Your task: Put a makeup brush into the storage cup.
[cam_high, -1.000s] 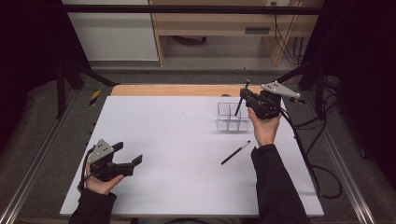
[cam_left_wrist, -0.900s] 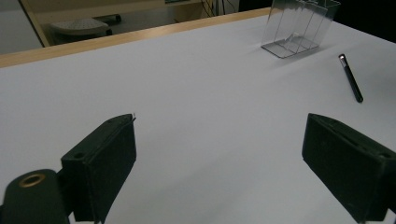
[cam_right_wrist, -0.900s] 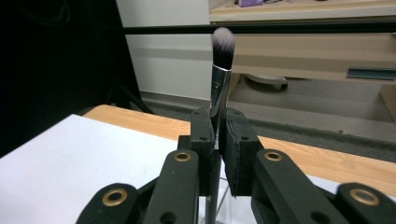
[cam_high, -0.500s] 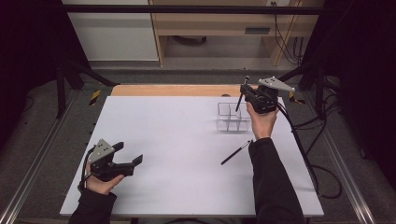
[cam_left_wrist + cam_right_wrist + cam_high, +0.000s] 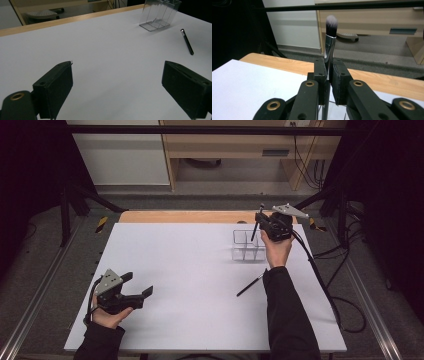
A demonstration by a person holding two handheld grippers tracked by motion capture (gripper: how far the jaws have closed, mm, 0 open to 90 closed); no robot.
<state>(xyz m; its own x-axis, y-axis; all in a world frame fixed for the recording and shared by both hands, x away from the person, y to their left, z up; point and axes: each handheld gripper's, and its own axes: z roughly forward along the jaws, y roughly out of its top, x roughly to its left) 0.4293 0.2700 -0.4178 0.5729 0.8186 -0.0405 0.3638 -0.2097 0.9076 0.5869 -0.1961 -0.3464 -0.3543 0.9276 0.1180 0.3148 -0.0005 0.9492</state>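
Observation:
My right gripper is shut on a makeup brush and holds it nearly upright, with the bristles up, above the clear acrylic organizer at the back right of the white table. In the right gripper view the brush stands pinched between the jaws of that gripper, and its handle runs down behind them. A second black brush lies flat on the table in front of the organizer. My left gripper rests open and empty at the front left; its own view shows the gripper facing the organizer and the lying brush.
The white table top ends in a wooden strip at the back. A black cable trails from the right gripper over the table's right edge. Beyond the table are a wooden desk and dark stands.
My right hand has shifted slightly left and down with the brush, over the organizer. The left hand has kept still.

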